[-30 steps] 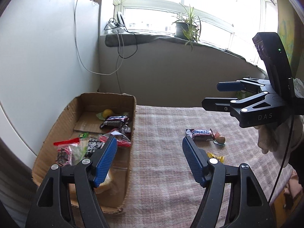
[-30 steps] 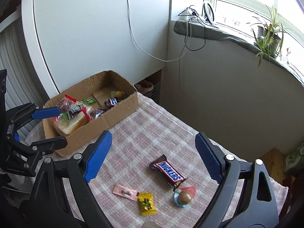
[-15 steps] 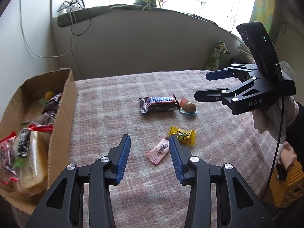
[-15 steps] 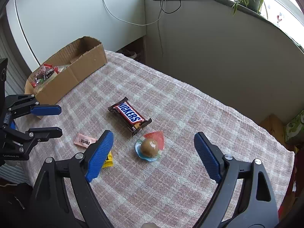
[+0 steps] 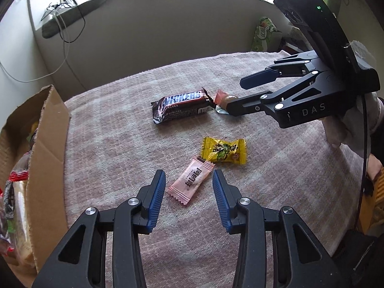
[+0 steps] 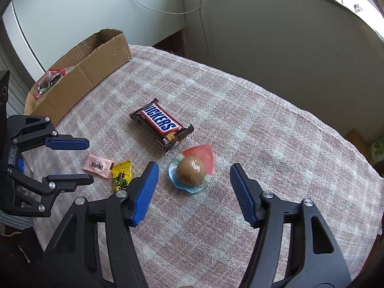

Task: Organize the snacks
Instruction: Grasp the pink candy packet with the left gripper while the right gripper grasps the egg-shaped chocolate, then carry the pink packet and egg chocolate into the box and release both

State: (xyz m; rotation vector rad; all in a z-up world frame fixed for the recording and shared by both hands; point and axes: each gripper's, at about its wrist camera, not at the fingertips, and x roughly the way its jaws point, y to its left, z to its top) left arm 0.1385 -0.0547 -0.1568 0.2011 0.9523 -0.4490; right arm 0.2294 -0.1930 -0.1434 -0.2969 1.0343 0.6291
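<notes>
Reads "SNICKERS" in white on blue across the brown bar (image 5: 182,106) lying flat near the middle of the cloth-covered counter (image 5: 120,144). Reads "DAS" in pale letters on the black body of the right tool (image 5: 236,96). Dark characters printed on the pink sachet (image 5: 192,183), not legible here; a green and black picture on the yellow candy (image 5: 224,151), its small print unreadable. Sachet and yellow candy just beside each other, nearer than the bar, the sachet to the left. Just right of the bar's torn end, a round brown sweet (image 6: 192,170) in a clear wrapper with red and blue edges. At the far left of the counter, an open cardboard box (image 6: 96,67) holding more wrapped snacks. Left tool (image 5: 188,176) tilted steeply down over the sachet, jaws having just been closing and now part-way apart, unclenched: the sachet's near end between the blue pads (image 5: 157,199), with a gap on each side. Right tool pitched steeply down as well, carried by a hand in a white glove (image 5: 348,124), jaws having just been closing, released and standing wider than the left pair; the round sweet between the pads, clear of both. Nothing gripped by either tool. All four loose snacks on the cloth, outside the box.
</notes>
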